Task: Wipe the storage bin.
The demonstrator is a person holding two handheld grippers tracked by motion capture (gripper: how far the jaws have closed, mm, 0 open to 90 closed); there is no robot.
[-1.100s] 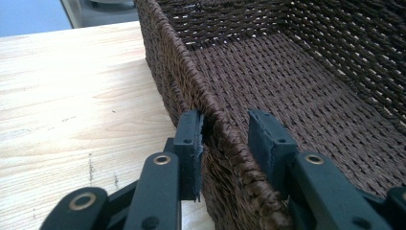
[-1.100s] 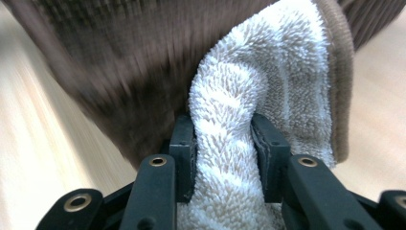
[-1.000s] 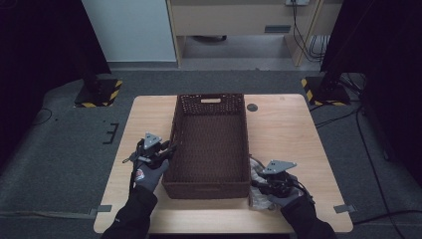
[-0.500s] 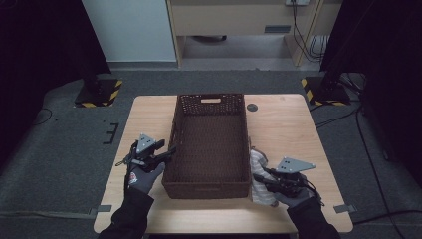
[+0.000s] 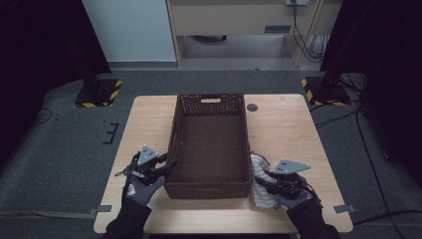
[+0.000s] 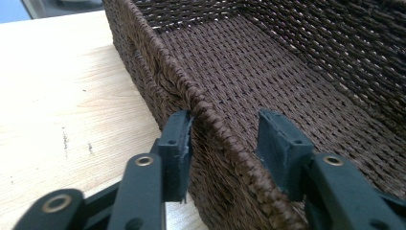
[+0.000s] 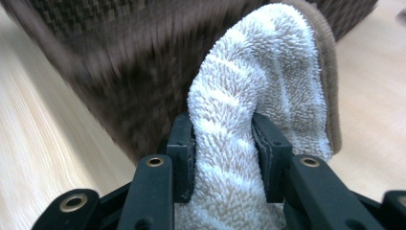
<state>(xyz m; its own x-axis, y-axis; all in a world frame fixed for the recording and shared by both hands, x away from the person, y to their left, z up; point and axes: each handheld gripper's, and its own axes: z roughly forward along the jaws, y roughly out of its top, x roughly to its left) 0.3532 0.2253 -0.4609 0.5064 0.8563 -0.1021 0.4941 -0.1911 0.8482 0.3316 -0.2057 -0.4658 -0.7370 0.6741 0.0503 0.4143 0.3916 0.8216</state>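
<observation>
Right gripper [image 7: 222,143]: jaws clamped on a fold of the towel [image 7: 258,86], which bulges up between them; in the high view the gripper [image 5: 278,184] sits at the table's near right, held by a gloved hand [image 5: 293,196].
Towel: white terry with a tan border (the border shows along its far edge in the right gripper view); in the high view it [image 5: 259,186] lies on the table just beside the basket's right wall, near the front corner, pinched by the right gripper. Whether it touches the wall, I cannot tell.
Left gripper [image 6: 222,143]: jaws spread and straddling the basket's left rim, one jaw outside touching the weave, the other inside and apart from it, so nothing is squeezed; in the high view the gripper [image 5: 152,167] is at the basket's near left corner, in a gloved hand [image 5: 141,185].
Basket [image 5: 211,144]: dark brown wicker, rectangular, long axis running away from the person, centred on the table; a handle slot is cut in its far wall.
Table [image 5: 149,119]: light wood, with a small dark round disc [image 5: 252,107] right of the basket's far end.
</observation>
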